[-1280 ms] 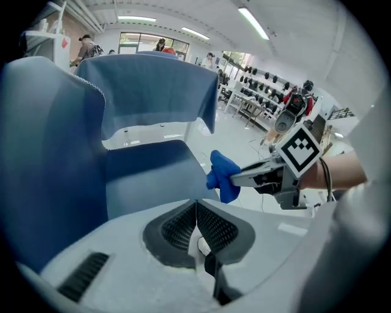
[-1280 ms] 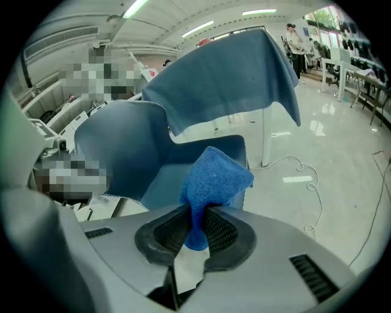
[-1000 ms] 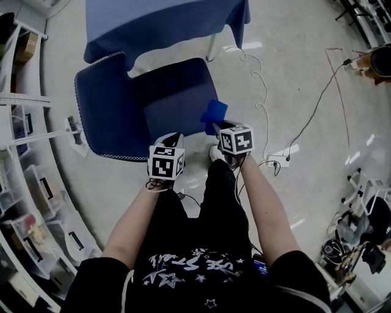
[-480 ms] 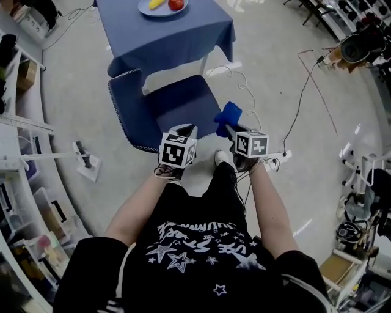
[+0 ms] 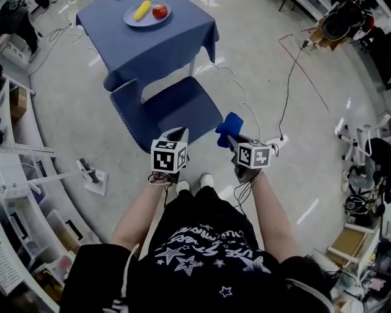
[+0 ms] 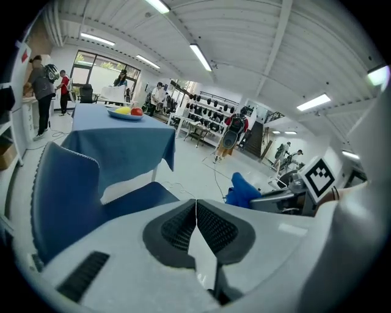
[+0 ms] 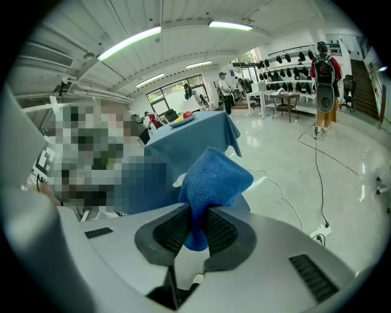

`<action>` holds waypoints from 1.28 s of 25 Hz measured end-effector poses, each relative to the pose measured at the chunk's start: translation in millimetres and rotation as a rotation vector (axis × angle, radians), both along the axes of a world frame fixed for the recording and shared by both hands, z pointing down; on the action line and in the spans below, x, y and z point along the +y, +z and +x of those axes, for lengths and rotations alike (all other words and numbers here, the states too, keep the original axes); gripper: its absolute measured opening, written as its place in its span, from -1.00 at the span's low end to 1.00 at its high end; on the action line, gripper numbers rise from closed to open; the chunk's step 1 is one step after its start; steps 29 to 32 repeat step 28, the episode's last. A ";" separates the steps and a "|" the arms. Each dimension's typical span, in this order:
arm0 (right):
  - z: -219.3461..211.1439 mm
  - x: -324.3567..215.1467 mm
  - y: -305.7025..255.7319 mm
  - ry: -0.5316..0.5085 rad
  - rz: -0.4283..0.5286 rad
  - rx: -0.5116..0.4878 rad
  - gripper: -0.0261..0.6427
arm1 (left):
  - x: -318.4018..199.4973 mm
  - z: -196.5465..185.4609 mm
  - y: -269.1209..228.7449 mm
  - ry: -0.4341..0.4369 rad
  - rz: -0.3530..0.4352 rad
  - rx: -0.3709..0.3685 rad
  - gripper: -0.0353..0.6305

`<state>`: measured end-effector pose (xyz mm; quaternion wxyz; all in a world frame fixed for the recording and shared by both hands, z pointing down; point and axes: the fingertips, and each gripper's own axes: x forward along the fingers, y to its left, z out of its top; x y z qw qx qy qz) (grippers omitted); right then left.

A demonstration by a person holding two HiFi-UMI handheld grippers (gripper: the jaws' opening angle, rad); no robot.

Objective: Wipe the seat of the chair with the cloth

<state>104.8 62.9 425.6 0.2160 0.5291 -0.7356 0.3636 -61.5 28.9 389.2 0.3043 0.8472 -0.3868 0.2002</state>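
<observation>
A dark blue chair (image 5: 177, 110) stands on the floor ahead of me, seat toward me, its backrest (image 5: 125, 116) at the left. My right gripper (image 5: 231, 137) is shut on a bright blue cloth (image 5: 229, 124), which it holds up in the air just right of the seat's near corner. In the right gripper view the cloth (image 7: 211, 180) bunches above the closed jaws. My left gripper (image 5: 178, 136) is shut with nothing in it, held above the seat's near edge. In the left gripper view the chair (image 6: 73, 195) lies ahead, and the cloth (image 6: 244, 191) shows to the right.
Beyond the chair is a table with a blue tablecloth (image 5: 149, 40) carrying a plate of fruit (image 5: 146, 12). A white cable (image 5: 244, 92) and a power strip (image 5: 278, 140) lie on the floor at the right. Shelving (image 5: 24, 183) lines the left; equipment clutters the right.
The view has pulled back from the chair, so the table and plate show. Both grippers stay close together at the seat's near edge, the right one holding the cloth throughout.
</observation>
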 end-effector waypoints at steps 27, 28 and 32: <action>16.9 112.6 -26.3 -0.175 0.090 -0.028 -0.76 | 113.5 19.0 -17.9 -0.119 0.039 -0.009 -0.83; 19.5 118.3 -26.9 -0.189 0.095 -0.024 -0.76 | 121.4 24.8 -18.9 -0.113 0.047 -0.012 -0.83; 19.5 118.3 -26.9 -0.189 0.095 -0.024 -0.76 | 121.4 24.8 -18.9 -0.113 0.047 -0.012 -0.83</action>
